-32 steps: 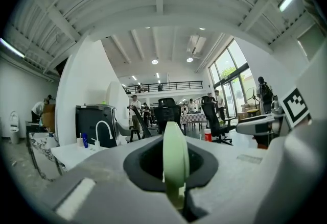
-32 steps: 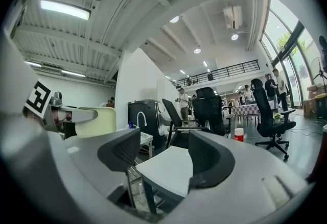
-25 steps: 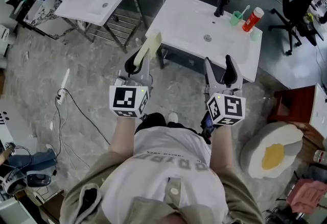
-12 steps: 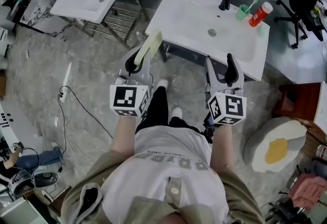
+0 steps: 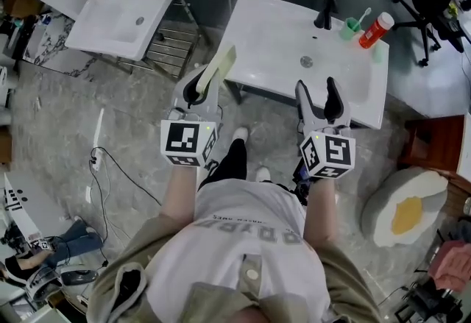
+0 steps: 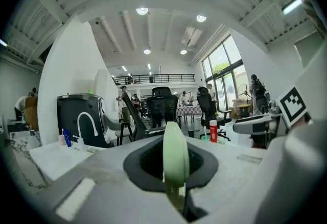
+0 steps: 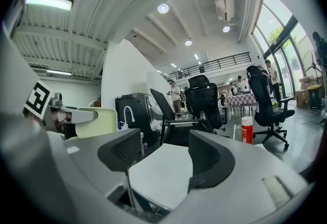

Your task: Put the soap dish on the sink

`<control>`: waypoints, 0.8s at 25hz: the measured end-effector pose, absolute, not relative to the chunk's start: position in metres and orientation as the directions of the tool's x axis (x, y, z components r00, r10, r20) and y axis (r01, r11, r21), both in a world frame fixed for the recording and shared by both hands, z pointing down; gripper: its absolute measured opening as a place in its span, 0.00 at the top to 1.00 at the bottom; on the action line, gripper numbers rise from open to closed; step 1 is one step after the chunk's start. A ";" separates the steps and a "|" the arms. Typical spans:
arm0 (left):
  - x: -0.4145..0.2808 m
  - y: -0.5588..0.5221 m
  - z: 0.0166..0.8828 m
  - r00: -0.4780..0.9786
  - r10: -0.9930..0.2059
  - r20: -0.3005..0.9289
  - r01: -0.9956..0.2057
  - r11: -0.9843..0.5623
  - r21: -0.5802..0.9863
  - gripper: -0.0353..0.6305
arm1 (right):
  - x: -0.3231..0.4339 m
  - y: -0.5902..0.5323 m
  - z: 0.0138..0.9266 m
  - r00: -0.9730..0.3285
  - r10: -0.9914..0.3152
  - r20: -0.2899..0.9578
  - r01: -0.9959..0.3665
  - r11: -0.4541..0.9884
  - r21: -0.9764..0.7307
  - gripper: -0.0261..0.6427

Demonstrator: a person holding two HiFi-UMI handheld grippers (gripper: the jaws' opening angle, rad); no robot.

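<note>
Mid-carry, it seems: left tool (image 5: 200,87) pinches the green dish (image 5: 221,64) edge-on, short of the sink (image 5: 272,31) at one o'clock; right tool (image 5: 316,87) spread, empty. Next likely needs a reach over the sink, laying the dish flat.

The soap dish (image 5: 219,65) looks like pale green plastic, smooth with a matt finish, no shine at all. The sink (image 5: 272,27) is white and glossy, ceramic by the look of it, really smooth. The left tool (image 5: 197,89) and right tool (image 5: 318,92) both have grey matt plastic shells, with black pads that look rubbery and a bit ribbed. The floor (image 5: 66,115) is grey mottled concrete, kinda rough. The red bottle (image 5: 374,29) is shiny plastic. The rack (image 5: 171,51) is bare metal, and the egg cushion (image 5: 401,211) and white T-shirt (image 5: 243,240) are soft cloth.
</note>
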State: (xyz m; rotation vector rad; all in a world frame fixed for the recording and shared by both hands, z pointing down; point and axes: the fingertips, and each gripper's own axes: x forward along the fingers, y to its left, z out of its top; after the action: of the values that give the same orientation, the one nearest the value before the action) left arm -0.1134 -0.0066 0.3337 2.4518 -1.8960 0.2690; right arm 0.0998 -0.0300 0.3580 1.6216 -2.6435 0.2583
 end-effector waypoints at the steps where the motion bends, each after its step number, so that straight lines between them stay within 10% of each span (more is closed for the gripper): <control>1: -0.116 -0.016 0.330 0.251 -0.956 0.149 -0.960 -0.265 -0.084 0.93 | 0.097 -0.037 0.355 -0.451 -0.886 0.108 -0.890 0.438 -0.126 0.51; 20: -0.144 -0.154 0.319 0.429 -0.897 0.104 -0.897 -0.437 -0.069 0.93 | 0.060 -0.147 0.330 -0.339 -0.939 0.057 -0.939 0.334 -0.077 0.51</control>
State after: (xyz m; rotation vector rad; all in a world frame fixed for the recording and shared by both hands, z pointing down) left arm -0.1438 -0.1535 0.3186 2.6584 -1.6688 0.1959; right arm 0.0598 -0.1474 0.3297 1.8054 -2.5638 0.1510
